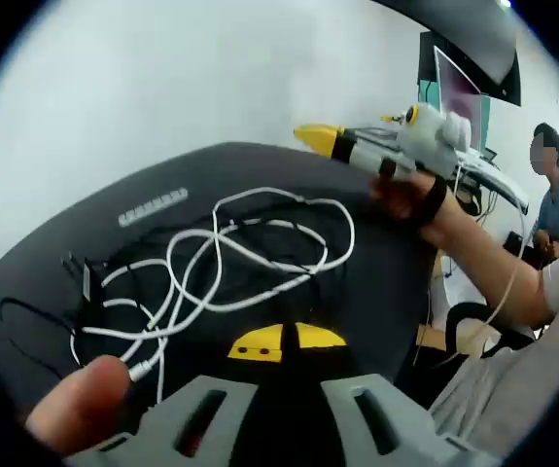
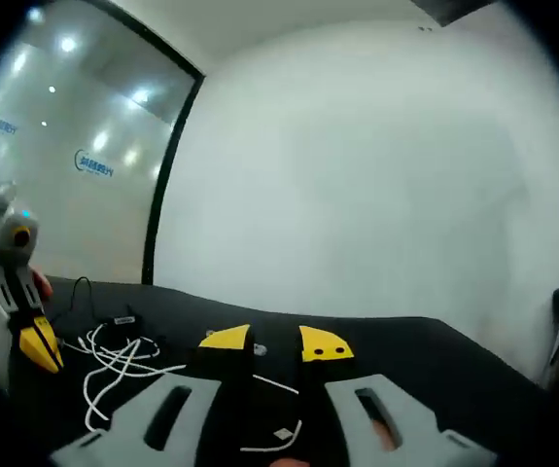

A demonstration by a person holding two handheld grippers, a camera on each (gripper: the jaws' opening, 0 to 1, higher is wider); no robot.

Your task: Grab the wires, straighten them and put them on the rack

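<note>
White wires point(image 1: 230, 263) lie tangled on the black table point(image 1: 376, 282), beside a black cable point(image 1: 75, 282). The left gripper point(image 1: 284, 342), jaws together, hovers just near of the tangle. In the right gripper view, the right gripper point(image 2: 275, 342), jaws slightly apart, sits right of the wires point(image 2: 114, 362), one strand running beneath it.

blurred fingertip point(image 1: 83, 401) at lower edge, black cable point(image 1: 26, 316) faint on dark table point(image 1: 376, 292)

Both views are evenly and brightly lit; ceiling lights are mirrored as glare on the glass wall point(image 2: 75, 146); edges are bent by fisheye distortion.
</note>
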